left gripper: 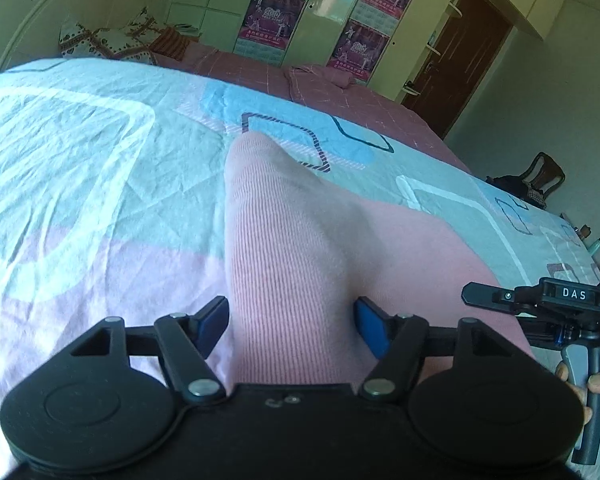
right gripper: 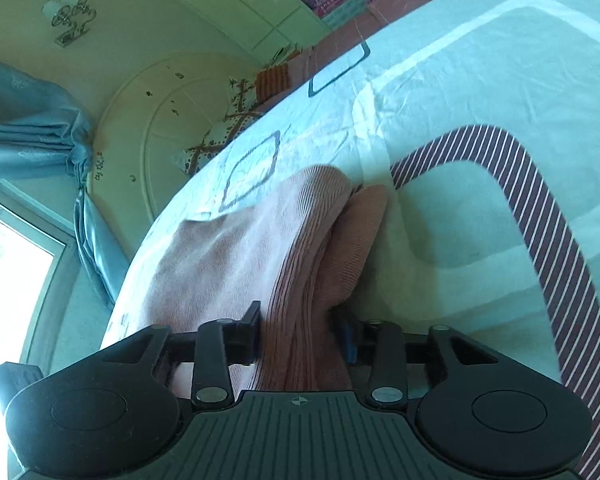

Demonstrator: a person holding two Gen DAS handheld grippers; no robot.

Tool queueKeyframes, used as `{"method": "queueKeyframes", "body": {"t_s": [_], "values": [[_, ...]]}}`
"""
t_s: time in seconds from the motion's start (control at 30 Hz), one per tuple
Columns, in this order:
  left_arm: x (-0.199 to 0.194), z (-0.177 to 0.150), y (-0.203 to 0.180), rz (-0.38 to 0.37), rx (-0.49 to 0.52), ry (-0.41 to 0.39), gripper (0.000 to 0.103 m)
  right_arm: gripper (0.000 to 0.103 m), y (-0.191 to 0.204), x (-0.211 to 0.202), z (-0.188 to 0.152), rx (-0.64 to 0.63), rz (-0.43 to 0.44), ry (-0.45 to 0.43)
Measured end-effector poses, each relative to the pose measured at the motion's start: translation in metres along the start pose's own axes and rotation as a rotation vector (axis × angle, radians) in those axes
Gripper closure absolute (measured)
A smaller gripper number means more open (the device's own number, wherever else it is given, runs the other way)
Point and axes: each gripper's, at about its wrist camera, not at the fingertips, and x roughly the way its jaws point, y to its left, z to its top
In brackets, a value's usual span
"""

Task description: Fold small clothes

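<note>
A pink ribbed garment [left gripper: 292, 220] lies on the patterned bed sheet [left gripper: 80, 160], raised in a ridge that runs away from the camera. My left gripper [left gripper: 292, 320] straddles its near end. The blue pads [left gripper: 214, 320] stand apart at the cloth's two sides and do not pinch it. In the right wrist view the same garment [right gripper: 260, 240] lies in folded layers, with one bunched fold between the jaws of my right gripper [right gripper: 300, 332]. Those pads also stand apart, with cloth filling the gap. A hand [left gripper: 596, 384] holds the right gripper's handle at the left view's right edge.
The sheet [right gripper: 460, 100] covers a wide bed. Pillows [left gripper: 108, 40] lean on the headboard, and a folded pink blanket [left gripper: 320, 76] lies far off. Wardrobes with posters [left gripper: 276, 12], a door [left gripper: 468, 52] and a chair [left gripper: 540, 176] stand beyond. A curtain [right gripper: 28, 120] hangs beside the window [right gripper: 12, 280].
</note>
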Motion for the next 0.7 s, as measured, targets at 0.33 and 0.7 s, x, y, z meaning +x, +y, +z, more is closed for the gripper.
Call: {"method": "queueKeyframes", "body": {"t_s": [0.33, 0.7], "values": [[0.032, 0.018, 0.003, 0.059, -0.056, -0.017, 0.039, 0.075, -0.002, 0.024, 0.024, 0.012, -0.047, -0.053], [0.004, 0.009, -0.011, 0.106, -0.005, -0.055, 0.035, 0.081, 0.013, 0.022, 0.013, -0.127, -0.184, -0.096]]}}
